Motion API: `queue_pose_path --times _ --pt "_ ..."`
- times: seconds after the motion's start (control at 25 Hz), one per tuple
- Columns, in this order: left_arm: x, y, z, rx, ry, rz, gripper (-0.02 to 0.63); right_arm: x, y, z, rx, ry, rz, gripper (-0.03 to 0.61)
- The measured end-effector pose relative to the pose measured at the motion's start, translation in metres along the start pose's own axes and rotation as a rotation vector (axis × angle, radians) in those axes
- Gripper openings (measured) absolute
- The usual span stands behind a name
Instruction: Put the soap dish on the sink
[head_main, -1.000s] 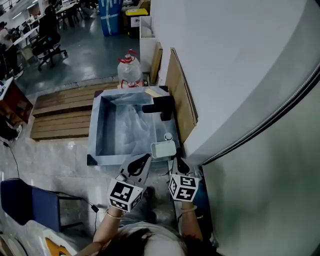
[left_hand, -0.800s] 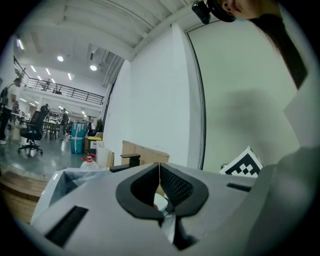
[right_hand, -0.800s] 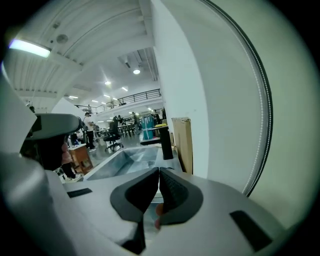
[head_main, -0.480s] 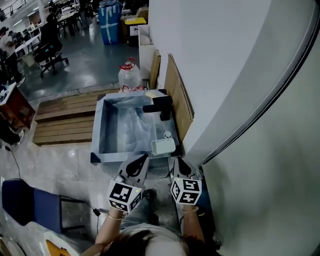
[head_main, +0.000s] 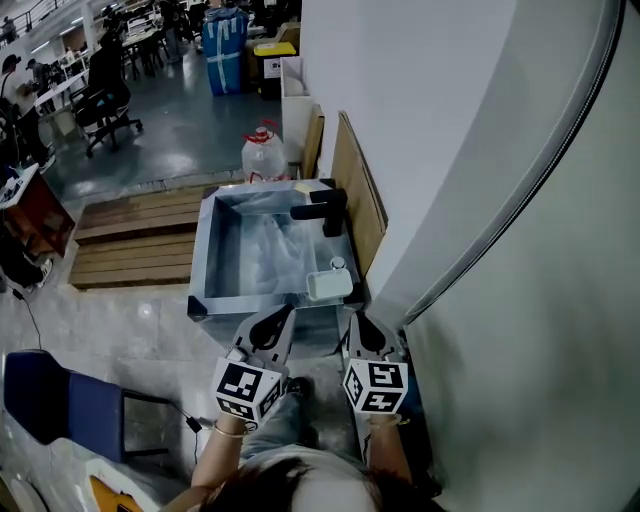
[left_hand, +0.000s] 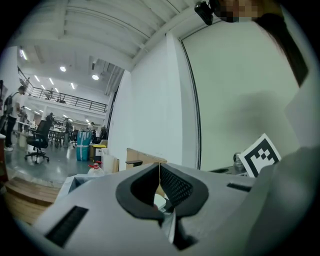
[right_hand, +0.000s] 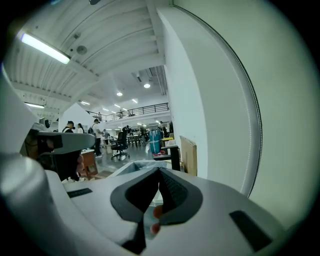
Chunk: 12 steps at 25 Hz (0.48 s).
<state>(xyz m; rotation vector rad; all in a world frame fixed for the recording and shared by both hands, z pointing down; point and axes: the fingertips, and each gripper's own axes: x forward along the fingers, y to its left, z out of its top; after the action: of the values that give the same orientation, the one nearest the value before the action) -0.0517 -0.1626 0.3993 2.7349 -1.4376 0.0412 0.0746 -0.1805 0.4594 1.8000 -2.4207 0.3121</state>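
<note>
The white soap dish (head_main: 329, 285) rests on the near right corner of the grey sink (head_main: 203, 272), beside a small round fitting (head_main: 338, 264). A black tap (head_main: 320, 210) stands at the sink's far right. My left gripper (head_main: 284, 313) hovers just short of the sink's near rim, shut and empty. My right gripper (head_main: 356, 319) is below the dish and apart from it, also shut with nothing in it. In the left gripper view the left gripper (left_hand: 159, 165) has its jaws meeting at the tips. The right gripper (right_hand: 159, 170) looks the same in the right gripper view.
A white wall (head_main: 450, 150) runs close along the right, with a wooden board (head_main: 355, 195) leaning behind the sink. A water jug (head_main: 265, 152) stands past the sink, wooden planks (head_main: 130, 235) lie to its left, and a blue chair (head_main: 55, 405) sits at the near left.
Both grippers have drawn back a little from the sink's near rim. The soap dish stays put on the corner, and the right gripper now sits further from it.
</note>
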Motion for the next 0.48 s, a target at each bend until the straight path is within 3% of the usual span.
queue_pose_path --times 0.48 --pt "-0.038 -0.017 0.007 0.017 -0.026 0.011 0.011 -0.048 0.024 0.023 -0.074 -0.075 0.03 0.026"
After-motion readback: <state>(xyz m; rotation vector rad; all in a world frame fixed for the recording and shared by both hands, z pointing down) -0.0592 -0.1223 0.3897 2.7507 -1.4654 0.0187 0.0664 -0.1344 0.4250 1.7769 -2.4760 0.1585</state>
